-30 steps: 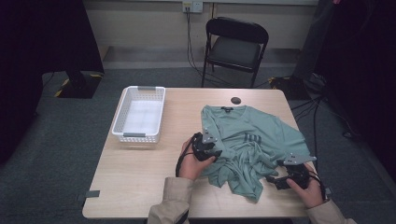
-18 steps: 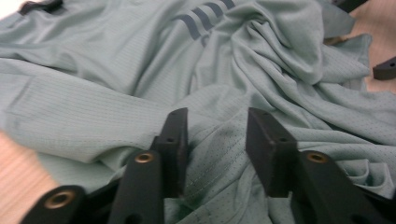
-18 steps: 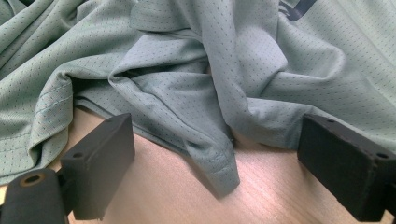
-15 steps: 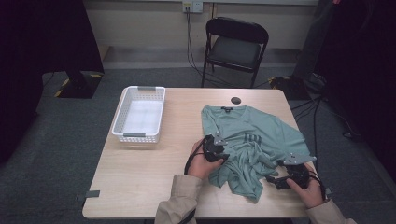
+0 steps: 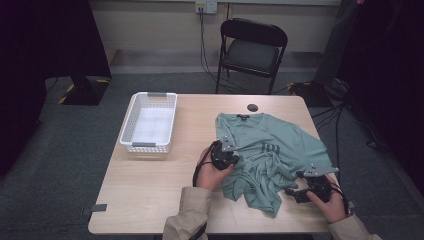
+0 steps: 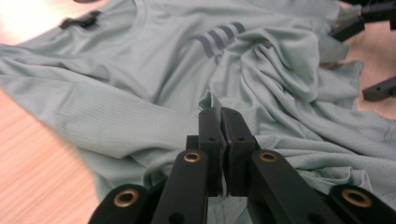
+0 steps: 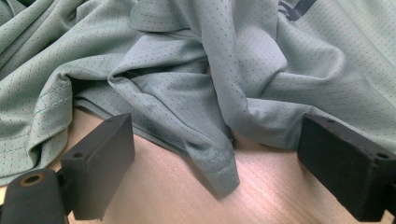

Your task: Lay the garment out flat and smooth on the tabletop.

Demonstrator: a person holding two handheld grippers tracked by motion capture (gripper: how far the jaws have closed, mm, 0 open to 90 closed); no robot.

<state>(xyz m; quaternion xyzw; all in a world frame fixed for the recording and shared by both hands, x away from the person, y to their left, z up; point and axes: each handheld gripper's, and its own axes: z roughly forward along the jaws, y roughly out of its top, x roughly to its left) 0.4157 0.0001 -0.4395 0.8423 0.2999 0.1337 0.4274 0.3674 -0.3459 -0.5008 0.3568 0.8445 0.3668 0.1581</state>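
The green T-shirt (image 5: 270, 155) lies rumpled on the right half of the tabletop (image 5: 150, 195), collar toward the far edge, lower part bunched up near the person. Since a second ago the left gripper (image 6: 219, 140) has shifted in from the shirt's left edge onto the cloth, and its fingers have just been closing; they now pinch a raised fold. The right gripper (image 7: 219, 172) rests at the shirt's lower right, fingers wide, a hem corner lying between them ungripped; in my judgement only the left side is secured for straightening.

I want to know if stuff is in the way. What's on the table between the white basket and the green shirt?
Nothing: in the high view, bare wooden table separates the white basket from the green shirt.
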